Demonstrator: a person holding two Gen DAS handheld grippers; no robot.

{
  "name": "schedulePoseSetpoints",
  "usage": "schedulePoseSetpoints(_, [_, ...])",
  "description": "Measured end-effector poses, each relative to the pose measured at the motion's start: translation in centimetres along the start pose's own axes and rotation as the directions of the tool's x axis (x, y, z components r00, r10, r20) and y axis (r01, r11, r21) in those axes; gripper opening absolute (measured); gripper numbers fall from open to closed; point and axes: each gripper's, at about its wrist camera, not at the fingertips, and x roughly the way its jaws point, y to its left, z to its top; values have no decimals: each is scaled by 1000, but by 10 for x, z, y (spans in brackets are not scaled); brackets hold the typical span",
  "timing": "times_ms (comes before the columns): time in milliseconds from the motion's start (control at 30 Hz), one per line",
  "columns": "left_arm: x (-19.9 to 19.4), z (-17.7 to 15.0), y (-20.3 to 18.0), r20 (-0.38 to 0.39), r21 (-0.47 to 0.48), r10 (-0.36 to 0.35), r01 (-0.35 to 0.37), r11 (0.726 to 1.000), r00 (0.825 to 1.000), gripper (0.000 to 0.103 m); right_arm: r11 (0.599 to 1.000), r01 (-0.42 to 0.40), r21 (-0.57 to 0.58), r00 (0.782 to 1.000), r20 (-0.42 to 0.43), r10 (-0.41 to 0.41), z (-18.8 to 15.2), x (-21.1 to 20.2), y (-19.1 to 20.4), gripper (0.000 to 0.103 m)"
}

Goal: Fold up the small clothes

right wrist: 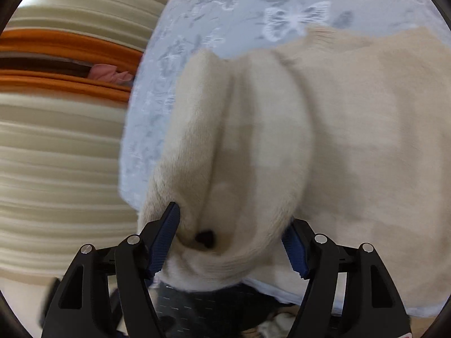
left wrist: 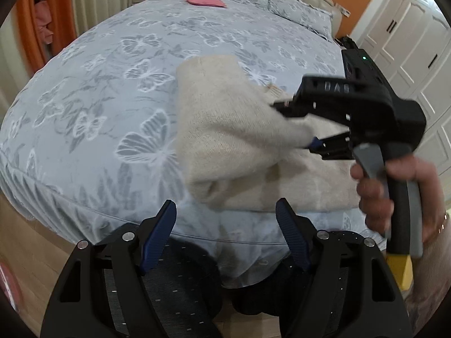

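Observation:
A cream knit sweater (left wrist: 225,129) lies on the blue butterfly-print bed (left wrist: 112,84), partly folded over itself. My right gripper (left wrist: 296,129) comes in from the right, lifting a bunched part of the sweater. In the right wrist view the sweater (right wrist: 352,126) fills the frame and a thick wad of it sits between the blue pads (right wrist: 166,236); the right gripper (right wrist: 231,239) is closed on it with the jaws held wide by the fabric. My left gripper (left wrist: 225,225) is open and empty just in front of the sweater's near edge.
A pink item (left wrist: 204,0) lies far up the bed near grey pillows (left wrist: 296,8). White wardrobe doors (left wrist: 408,42) stand at the right. Cream and orange curtains (right wrist: 62,112) hang left of the bed. Wooden floor (left wrist: 28,239) lies below the bed's edge.

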Motion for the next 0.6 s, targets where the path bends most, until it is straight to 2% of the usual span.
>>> schedulePoseSetpoints(100, [-6,0,12,14,-16,-16,17,1000,1000,71,1000,-11,17,1000,-29,12,13,8,14,70])
schedulePoseSetpoints(200, [-9,1,16,20,-8,-9,9,1000,1000,71,997,70,-23,994,-81,-72,21,23,37,70])
schedulePoseSetpoints(367, [-20,1,21,45,-2,5,-5,1000,999,72,997,51,-64,998,-30,-53,28,2,66,72])
schedulePoseSetpoints(467, [-21,-1,23,46,-6,3,-3,1000,999,72,978,152,-146,985,-60,-162,28,9,87,72])
schedulePoseSetpoints(533, [-21,-3,21,44,-6,7,-7,1000,999,72,944,237,-230,963,-69,-259,29,24,109,72])
schedulePoseSetpoints(600, [-21,-4,22,43,-15,5,-4,1000,999,72,915,278,-292,942,-104,-319,30,43,122,74])
